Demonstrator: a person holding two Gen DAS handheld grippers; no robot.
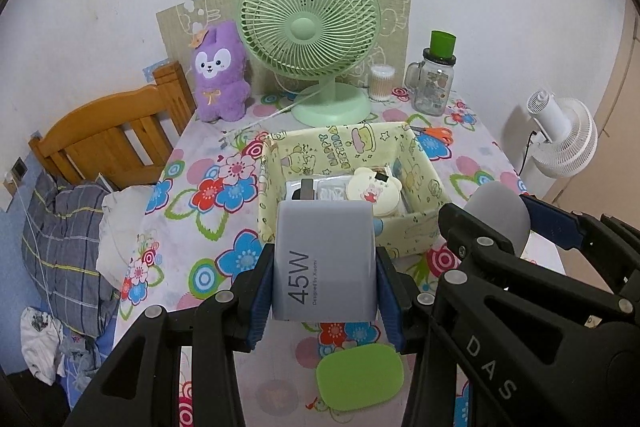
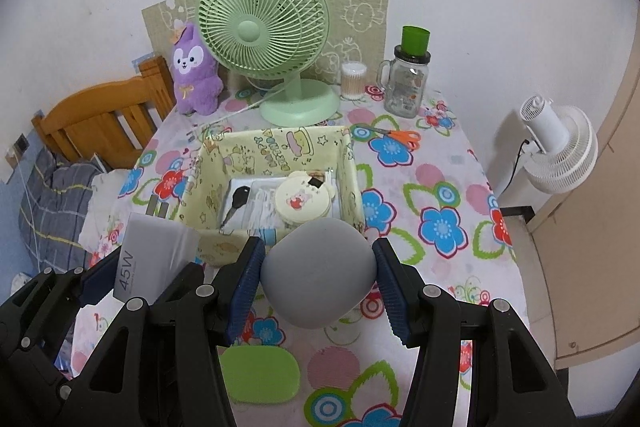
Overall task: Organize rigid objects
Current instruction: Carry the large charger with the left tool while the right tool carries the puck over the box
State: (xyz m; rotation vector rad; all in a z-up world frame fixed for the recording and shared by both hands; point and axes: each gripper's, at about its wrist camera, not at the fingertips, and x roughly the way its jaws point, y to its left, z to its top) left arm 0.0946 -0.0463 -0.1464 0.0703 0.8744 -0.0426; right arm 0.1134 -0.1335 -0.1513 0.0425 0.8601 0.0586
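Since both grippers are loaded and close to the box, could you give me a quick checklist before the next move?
1. Left gripper clamps the charger on both sides: ok.
2. Right gripper clamps the grey rounded object on both sides: ok.
3. Box is open on top: ok.
4. Free room in the box: not ok at the middle, where a round bear case and a key lie; elsewhere cannot tell.
5. The two grippers stand apart from each other: ok.
6. Green pad on the table, below the grippers, untouched: ok.
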